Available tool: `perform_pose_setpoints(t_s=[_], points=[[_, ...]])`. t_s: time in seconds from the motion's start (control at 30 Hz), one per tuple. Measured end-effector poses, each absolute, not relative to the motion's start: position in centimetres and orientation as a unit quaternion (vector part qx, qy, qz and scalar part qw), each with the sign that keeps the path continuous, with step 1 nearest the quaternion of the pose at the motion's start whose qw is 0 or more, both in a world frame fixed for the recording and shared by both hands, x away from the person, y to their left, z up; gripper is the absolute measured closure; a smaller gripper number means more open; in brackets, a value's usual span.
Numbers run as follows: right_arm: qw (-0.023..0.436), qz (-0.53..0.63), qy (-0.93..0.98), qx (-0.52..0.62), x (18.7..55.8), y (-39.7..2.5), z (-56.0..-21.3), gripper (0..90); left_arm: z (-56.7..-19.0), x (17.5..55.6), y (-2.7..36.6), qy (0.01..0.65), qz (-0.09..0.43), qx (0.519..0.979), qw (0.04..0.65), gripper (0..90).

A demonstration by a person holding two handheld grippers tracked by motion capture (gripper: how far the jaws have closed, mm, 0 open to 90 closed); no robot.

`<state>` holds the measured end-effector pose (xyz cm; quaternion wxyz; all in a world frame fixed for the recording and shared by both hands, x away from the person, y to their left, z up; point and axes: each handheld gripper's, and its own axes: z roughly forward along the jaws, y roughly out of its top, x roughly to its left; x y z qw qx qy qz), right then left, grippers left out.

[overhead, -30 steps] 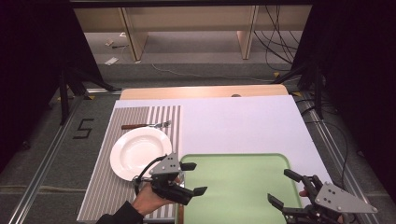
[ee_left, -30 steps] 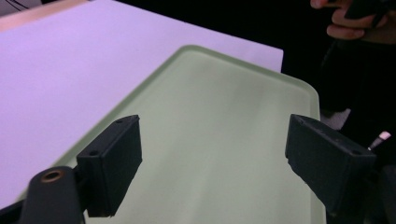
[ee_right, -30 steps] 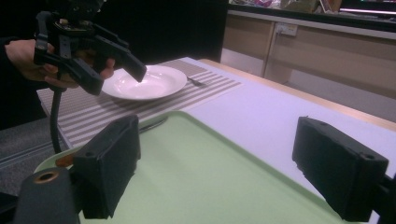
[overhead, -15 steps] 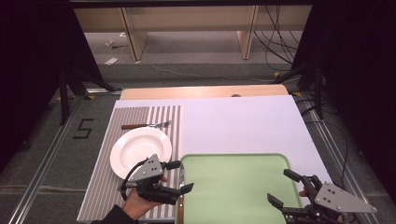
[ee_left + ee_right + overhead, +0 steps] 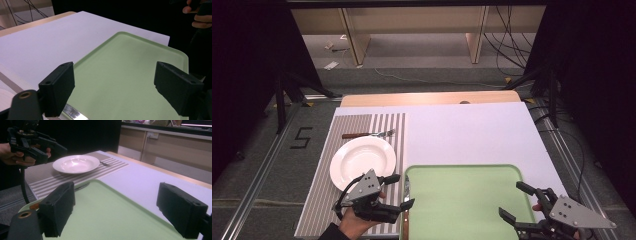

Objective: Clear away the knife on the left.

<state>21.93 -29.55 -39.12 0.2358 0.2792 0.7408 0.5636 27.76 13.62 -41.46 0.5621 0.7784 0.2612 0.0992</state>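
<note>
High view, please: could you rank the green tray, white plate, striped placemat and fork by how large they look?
1. Green tray and striped placemat: too alike to separate.
2. White plate.
3. Fork.

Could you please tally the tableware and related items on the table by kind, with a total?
Plate: 1
Fork: 1
Knife: 1
Tray: 1
Striped placemat: 1
Total: 5

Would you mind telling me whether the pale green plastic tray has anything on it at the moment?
Empty. The pale green plastic tray shows bare surface in all three views; a knife lies beside its left edge.
</note>
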Motion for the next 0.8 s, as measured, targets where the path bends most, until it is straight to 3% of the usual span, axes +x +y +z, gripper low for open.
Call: perform_pose_setpoints(t_s=[0.8], points=[[0.236, 0.562, 0.743, 0.277, 21.91, -29.49, -39.11, 16.3, -41.43, 28.06, 12.72, 0.254, 0.079, 0.786, 0.559, 16.1]])
